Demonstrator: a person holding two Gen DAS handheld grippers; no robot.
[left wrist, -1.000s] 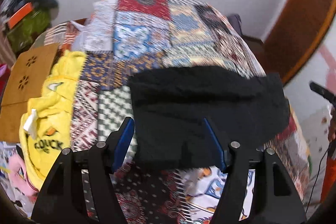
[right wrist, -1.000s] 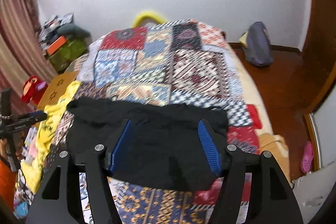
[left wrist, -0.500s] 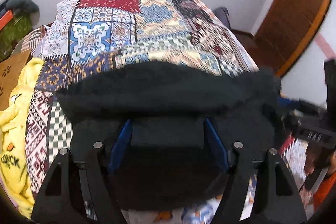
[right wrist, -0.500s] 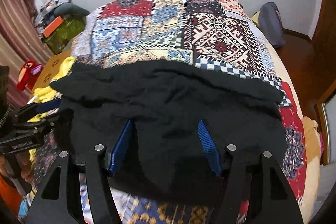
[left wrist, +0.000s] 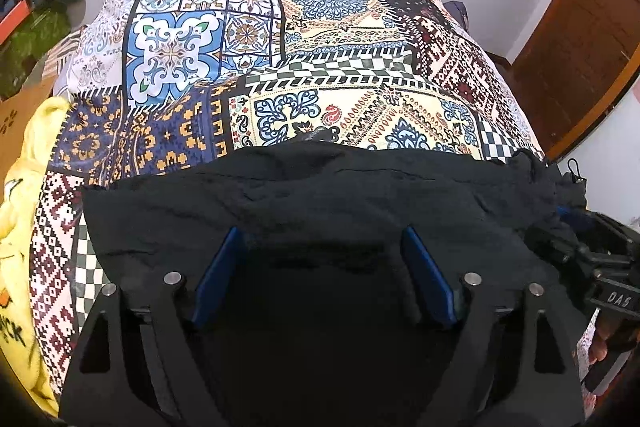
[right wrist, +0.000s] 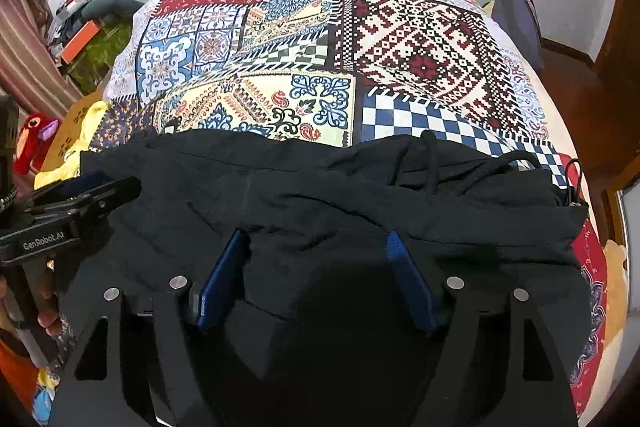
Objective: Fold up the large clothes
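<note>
Between the blue pads of the left gripper point(left wrist: 322, 255) lies only black cloth, and its jaws are opening, the pads standing clear on either side of the fabric rather than pinching it. The right gripper point(right wrist: 316, 259) shows the same: jaws opening, black cloth between the pads, no squeeze that I can make out. To my eye the person is letting go after laying a fold, which would explain both tools pointing steeply down at the near edge.

The black garment point(left wrist: 320, 195) lies on the bed, spread flat over the near part of the patchwork bedspread point(left wrist: 248, 39). Its long axis runs across the bed from side to side, with each gripper near one end, so the doubled band can be set down evenly. A ridge of cloth runs along that same line just beyond the jaws. At the garment's right end a drawstring point(right wrist: 430, 163) trails over the fabric, so I take that end to be the waist or hood; which, I cannot tell.

Further out, a yellow garment point(left wrist: 20, 227) lies at the bed's left edge, apart from the black one.
</note>
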